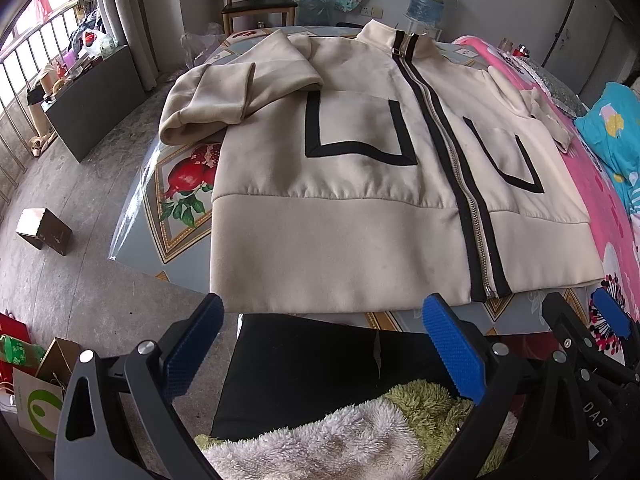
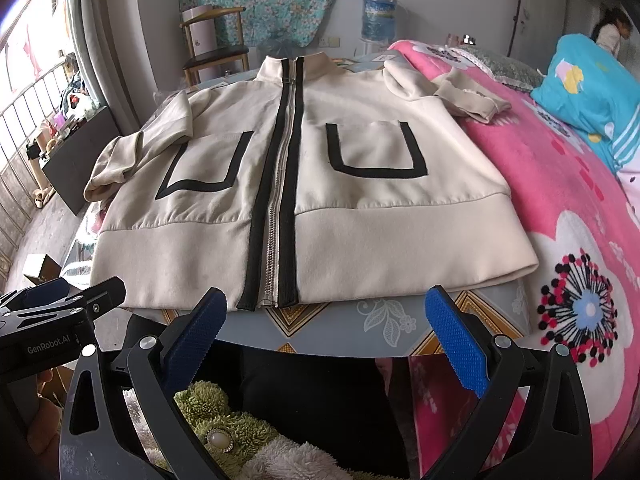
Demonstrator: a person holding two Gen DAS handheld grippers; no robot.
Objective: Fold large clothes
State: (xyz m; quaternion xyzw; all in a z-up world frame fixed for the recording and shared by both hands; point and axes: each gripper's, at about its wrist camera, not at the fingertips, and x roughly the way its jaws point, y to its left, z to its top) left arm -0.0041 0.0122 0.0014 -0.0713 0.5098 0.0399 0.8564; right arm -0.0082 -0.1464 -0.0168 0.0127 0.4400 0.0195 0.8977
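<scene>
Jacket [image 1: 360, 216] lies flat and zipped on the worktop [image 1: 184, 216], not folded yet; both grippers' jaws hang released, holding nothing.

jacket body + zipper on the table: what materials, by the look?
Jacket: cream fabric, matte, looks like soft fleece or suede-like knit; faint nap, soft creases, thick hem band. Zipper: likely metal; silvery, shiny teeth between black tape. Neither is certain from the look alone.

Pink blanket [image 2: 560, 184], wooden chair [image 2: 216, 52], water bottle [image 2: 378, 16].
</scene>
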